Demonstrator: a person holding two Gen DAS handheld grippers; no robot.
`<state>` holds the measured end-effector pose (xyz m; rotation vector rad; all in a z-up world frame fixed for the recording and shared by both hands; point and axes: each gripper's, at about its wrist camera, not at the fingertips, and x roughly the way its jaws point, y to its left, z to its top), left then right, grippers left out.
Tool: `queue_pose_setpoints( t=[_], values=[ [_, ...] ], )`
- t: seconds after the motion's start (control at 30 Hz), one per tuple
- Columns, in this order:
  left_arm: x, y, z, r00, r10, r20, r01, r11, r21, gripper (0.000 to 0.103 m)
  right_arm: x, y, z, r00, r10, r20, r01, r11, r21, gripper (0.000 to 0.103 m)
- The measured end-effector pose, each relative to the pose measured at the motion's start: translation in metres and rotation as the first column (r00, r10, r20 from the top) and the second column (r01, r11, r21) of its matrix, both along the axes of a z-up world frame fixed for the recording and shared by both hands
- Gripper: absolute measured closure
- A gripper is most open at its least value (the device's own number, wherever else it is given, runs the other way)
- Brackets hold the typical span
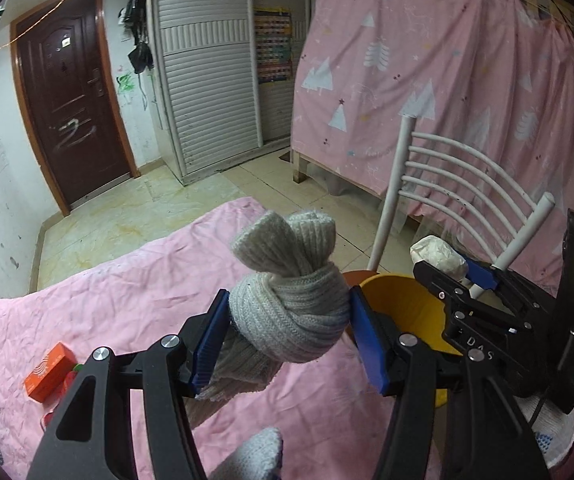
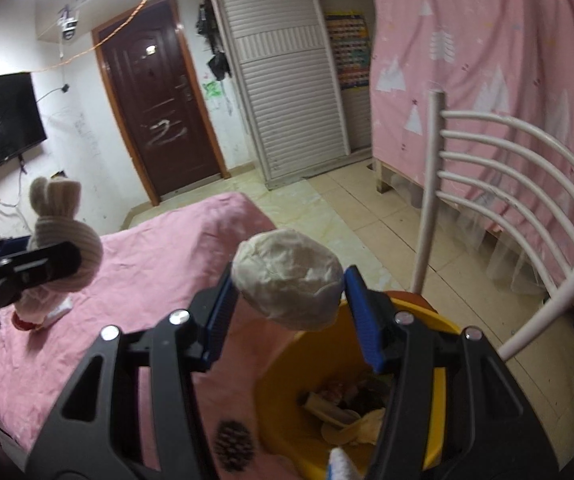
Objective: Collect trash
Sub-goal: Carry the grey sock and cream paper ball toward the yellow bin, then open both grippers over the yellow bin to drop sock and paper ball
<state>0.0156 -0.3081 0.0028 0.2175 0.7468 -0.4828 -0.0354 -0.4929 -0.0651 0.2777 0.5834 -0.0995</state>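
Observation:
My left gripper [image 1: 287, 330] is shut on a knotted grey knitted sock [image 1: 291, 312], held above the pink-covered table [image 1: 127, 300] just left of the yellow bin [image 1: 403, 304]. The same sock [image 2: 63, 248] shows at the left of the right wrist view. My right gripper [image 2: 289, 306] is shut on a crumpled white paper ball [image 2: 287, 278], held over the near rim of the yellow bin [image 2: 287, 376]. That bin holds peels and other scraps. In the left wrist view the paper ball [image 1: 439, 258] and the right gripper [image 1: 453, 276] hang beyond the bin.
A white metal chair [image 2: 503, 184] stands right behind the bin. An orange box [image 1: 49, 372] and red items lie at the table's left. A pine cone [image 2: 234, 444] rests on the cloth near the bin. A pink curtain, a white wardrobe and a brown door lie beyond.

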Motion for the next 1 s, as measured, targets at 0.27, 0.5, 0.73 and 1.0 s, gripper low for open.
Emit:
queue_pose_setpoints(
  t=[0.27,0.5,0.73,1.0],
  values=[
    [-0.009,-0.042,-0.009,0.998,-0.060,-0.009,0.061,0.997,0.040,0.053,-0.008,-0.030,-0.024,0.998,-0.054,-0.035,0.054,0.998,0.010,0.050],
    [-0.018,-0.071,-0.018,0.994,-0.107,-0.016,0.108,0.992,0.066,0.053,-0.018,-0.052,-0.040,0.993,-0.110,-0.052,0.111,0.993,0.027,0.028],
    [-0.026,-0.096,-0.018,0.982,-0.188,-0.003,0.188,0.981,0.044,0.053,-0.031,-0.060,-0.042,0.988,-0.148,-0.051,0.147,0.989,-0.015,0.028],
    [-0.028,-0.122,-0.017,0.973,-0.230,0.021,0.230,0.973,0.004,0.049,-0.053,-0.066,-0.046,0.979,-0.191,-0.072,0.188,0.981,-0.053,0.028]
  ],
)
